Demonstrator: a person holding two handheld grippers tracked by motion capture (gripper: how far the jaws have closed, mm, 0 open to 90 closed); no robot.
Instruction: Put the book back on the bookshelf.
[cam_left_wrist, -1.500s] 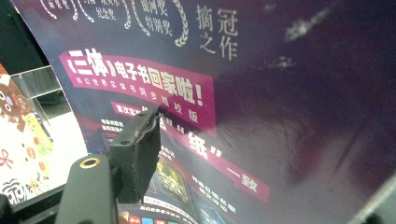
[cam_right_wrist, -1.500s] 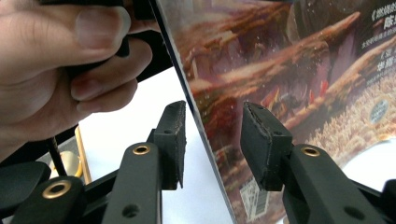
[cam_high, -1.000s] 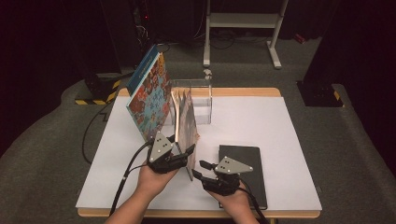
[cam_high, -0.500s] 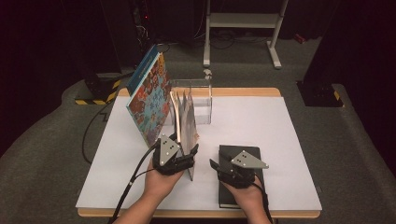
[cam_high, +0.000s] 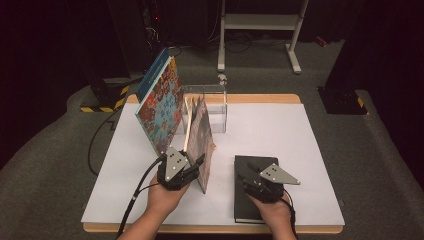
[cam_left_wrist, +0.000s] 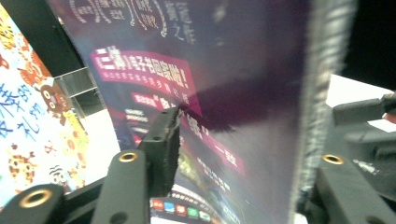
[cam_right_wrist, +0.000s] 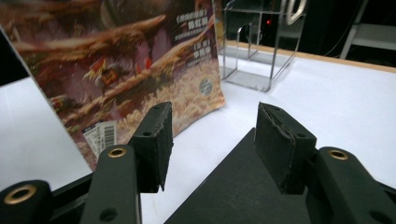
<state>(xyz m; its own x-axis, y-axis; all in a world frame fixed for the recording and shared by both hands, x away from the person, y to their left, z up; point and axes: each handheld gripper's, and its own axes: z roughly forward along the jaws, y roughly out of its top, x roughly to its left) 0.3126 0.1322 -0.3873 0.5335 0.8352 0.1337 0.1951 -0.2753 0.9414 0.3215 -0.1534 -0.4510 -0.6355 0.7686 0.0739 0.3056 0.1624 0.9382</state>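
Observation:
A thick book with a purple back cover (cam_high: 202, 137) stands on edge on the white table, its far end by a clear acrylic holder (cam_high: 215, 107). My left gripper (cam_high: 197, 162) is at its near end, shut on it. In the left gripper view the book (cam_left_wrist: 233, 70) runs slantwise between the jaws of that gripper (cam_left_wrist: 247, 140), which stand wide apart. My right gripper (cam_high: 250, 167) hovers open over a black book (cam_high: 245, 205) lying flat. In the right gripper view nothing sits between the jaws of this gripper (cam_right_wrist: 212, 135), and the black book (cam_right_wrist: 243, 191) lies below them.
A large colourful picture book (cam_high: 160, 107) leans upright left of the standing book, also seen as the picture book (cam_left_wrist: 28, 116) in the left gripper view. The acrylic holder (cam_right_wrist: 261, 51) stands at the back. The white table (cam_high: 280, 130) has free room on its right half.
The left gripper drew slightly nearer and the standing book came more upright. The right gripper shifted right, over the black book. Little has moved in the last half second.

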